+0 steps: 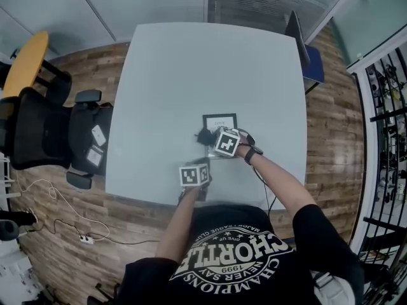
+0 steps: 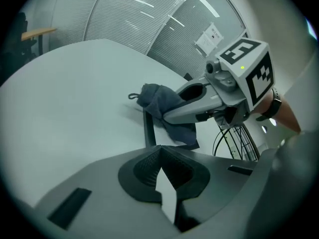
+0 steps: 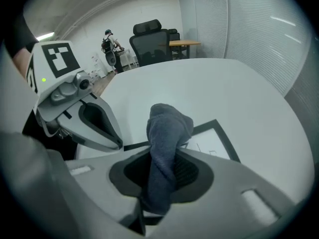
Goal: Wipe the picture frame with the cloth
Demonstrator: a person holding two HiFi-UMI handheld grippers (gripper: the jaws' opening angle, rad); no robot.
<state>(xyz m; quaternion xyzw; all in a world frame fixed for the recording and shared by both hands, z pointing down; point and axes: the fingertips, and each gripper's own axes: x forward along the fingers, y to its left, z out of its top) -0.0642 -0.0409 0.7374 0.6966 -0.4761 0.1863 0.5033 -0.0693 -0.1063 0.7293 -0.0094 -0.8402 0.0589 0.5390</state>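
Note:
A black picture frame (image 1: 219,121) with a white sheet in it lies flat on the pale grey table (image 1: 191,68). My right gripper (image 1: 213,138) hovers over the frame's near part, shut on a dark blue-grey cloth (image 1: 204,136). In the right gripper view the cloth (image 3: 167,133) bunches up between the jaws, with the frame (image 3: 214,141) just beyond. My left gripper (image 1: 201,165) is at the frame's near edge. In the left gripper view the frame's black side (image 2: 148,128) runs into the closed jaws, with a white sliver between them. The cloth (image 2: 159,103) hangs from the right gripper (image 2: 167,116) there.
A black office chair (image 1: 44,129) stands left of the table, with an orange-topped table (image 1: 25,62) behind it. A dark chair back (image 1: 297,37) leans at the table's far right corner. Cables lie on the wooden floor (image 1: 70,230). Shelving (image 1: 388,119) lines the right wall.

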